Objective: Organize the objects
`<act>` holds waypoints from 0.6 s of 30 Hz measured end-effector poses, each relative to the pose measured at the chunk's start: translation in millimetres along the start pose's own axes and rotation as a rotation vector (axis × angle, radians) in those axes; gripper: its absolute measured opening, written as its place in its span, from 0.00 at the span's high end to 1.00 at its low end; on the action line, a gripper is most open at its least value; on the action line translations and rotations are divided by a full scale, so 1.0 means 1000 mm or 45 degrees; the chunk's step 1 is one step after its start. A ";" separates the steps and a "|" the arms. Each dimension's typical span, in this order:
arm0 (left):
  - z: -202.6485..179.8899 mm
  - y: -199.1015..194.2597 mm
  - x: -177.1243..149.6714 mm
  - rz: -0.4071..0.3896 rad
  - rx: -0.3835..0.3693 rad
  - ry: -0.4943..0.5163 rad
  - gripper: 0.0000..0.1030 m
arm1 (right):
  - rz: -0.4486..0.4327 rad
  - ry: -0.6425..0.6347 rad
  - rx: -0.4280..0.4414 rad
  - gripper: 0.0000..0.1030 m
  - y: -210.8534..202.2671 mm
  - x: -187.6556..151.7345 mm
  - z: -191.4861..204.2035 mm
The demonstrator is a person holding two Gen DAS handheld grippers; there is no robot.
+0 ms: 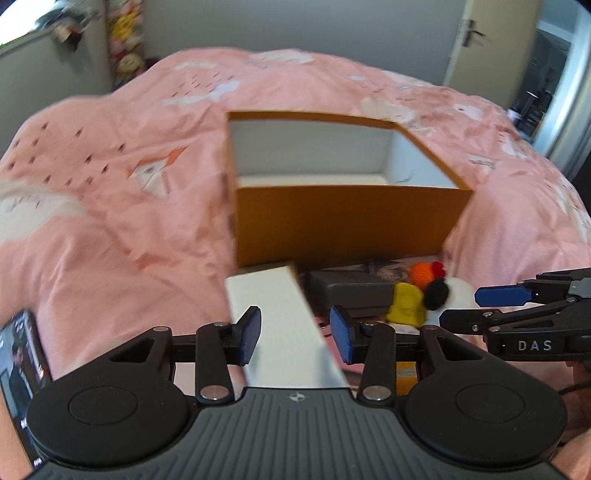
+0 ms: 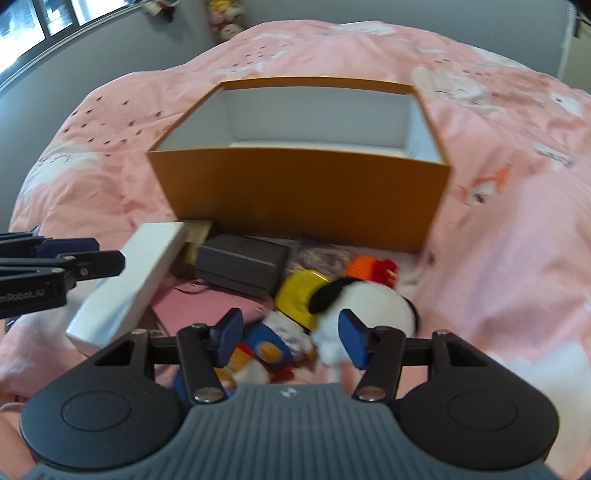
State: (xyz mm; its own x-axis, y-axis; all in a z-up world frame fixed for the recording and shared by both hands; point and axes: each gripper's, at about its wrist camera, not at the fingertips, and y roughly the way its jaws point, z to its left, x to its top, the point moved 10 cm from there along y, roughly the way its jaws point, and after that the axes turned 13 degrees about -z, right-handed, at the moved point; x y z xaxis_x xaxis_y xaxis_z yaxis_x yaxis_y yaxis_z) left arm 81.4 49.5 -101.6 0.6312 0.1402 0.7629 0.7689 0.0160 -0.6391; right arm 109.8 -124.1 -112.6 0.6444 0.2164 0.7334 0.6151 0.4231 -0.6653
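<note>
An open orange box (image 1: 347, 225) (image 2: 295, 195) with a white inside stands on the pink bed. A long white box (image 1: 280, 317) (image 2: 125, 284) lies tilted between the jaws of my left gripper (image 1: 295, 336) (image 2: 110, 254), whose pads close on its sides. My right gripper (image 2: 290, 336) (image 1: 460, 306) is open over a pile of toys. A white plush dog with black ears (image 2: 369, 306) touches its right pad, and a blue and yellow plush (image 2: 266, 349) lies near its left pad.
In front of the orange box lie a grey box (image 2: 240, 264) (image 1: 347, 291), a yellow item (image 2: 295, 295), an orange knitted toy (image 2: 364, 267) and a flat pink case (image 2: 199, 310). A lit phone screen (image 1: 22, 362) sits at the left edge. A door (image 1: 469, 33) stands behind the bed.
</note>
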 end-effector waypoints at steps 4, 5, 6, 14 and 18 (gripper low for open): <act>0.015 0.009 -0.002 0.070 0.031 -0.124 0.44 | 0.017 -0.056 0.072 0.48 0.015 0.010 0.022; 0.015 0.011 -0.003 0.086 0.018 -0.139 0.43 | 0.026 -0.073 0.090 0.52 0.019 0.011 0.027; 0.015 0.012 -0.003 0.098 0.009 -0.144 0.42 | 0.035 -0.089 0.109 0.53 0.023 0.012 0.033; 0.042 0.018 -0.023 0.222 0.007 -0.341 0.42 | 0.060 -0.190 0.224 0.62 0.037 0.016 0.067; 0.037 0.024 -0.031 0.256 -0.068 -0.438 0.40 | 0.048 -0.239 0.238 0.62 0.040 0.018 0.077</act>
State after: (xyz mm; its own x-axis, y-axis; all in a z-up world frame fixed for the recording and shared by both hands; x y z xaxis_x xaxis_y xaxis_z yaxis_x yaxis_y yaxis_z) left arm 76.6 82.6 -144.6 0.7057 0.4585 0.5402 0.6434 -0.0954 -0.7595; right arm 111.0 -35.2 -115.2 0.5590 0.3869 0.7334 0.4867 0.5630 -0.6679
